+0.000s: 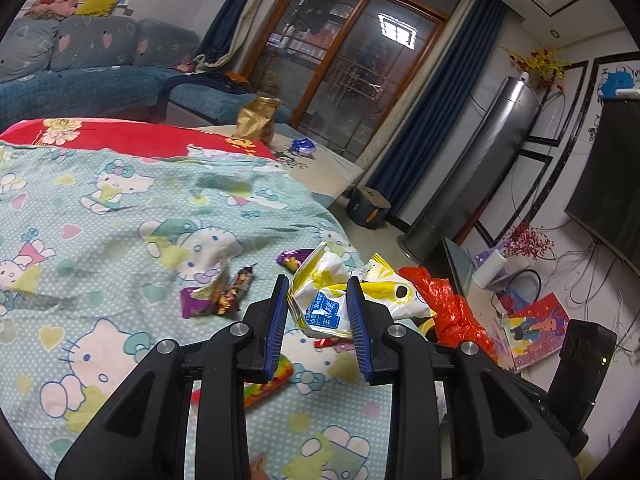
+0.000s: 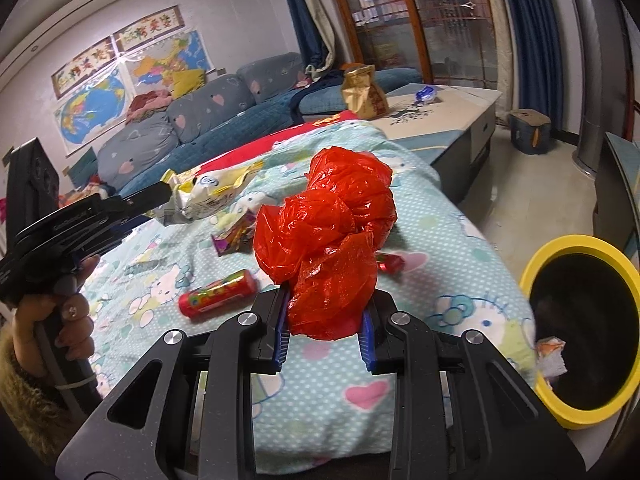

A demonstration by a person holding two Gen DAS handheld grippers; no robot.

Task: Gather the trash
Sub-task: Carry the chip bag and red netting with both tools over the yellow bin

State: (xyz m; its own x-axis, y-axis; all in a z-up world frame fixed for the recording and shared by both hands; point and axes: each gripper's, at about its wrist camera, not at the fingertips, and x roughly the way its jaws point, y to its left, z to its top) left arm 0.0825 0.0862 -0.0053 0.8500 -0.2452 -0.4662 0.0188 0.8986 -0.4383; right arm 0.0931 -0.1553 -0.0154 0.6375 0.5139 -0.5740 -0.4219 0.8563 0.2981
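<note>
My left gripper (image 1: 318,284) is shut on a crumpled white and yellow snack bag (image 1: 325,300) and holds it above the Hello Kitty sheet (image 1: 120,208); the bag also shows in the right wrist view (image 2: 212,194). My right gripper (image 2: 326,300) is shut on a bunched red plastic bag (image 2: 330,236), raised over the sheet. The red bag also shows in the left wrist view (image 1: 452,308). A yellow-rimmed black bin (image 2: 588,328) stands right of the bed, with a wrapper inside.
On the sheet lie purple candy wrappers (image 1: 218,294), a red candy tube (image 2: 218,293), a small red wrapper (image 2: 390,263) and a colourful wrapper (image 1: 268,380). A gold bag (image 2: 362,94) and a blue wrapper (image 2: 426,94) sit on the far table. A sofa stands behind.
</note>
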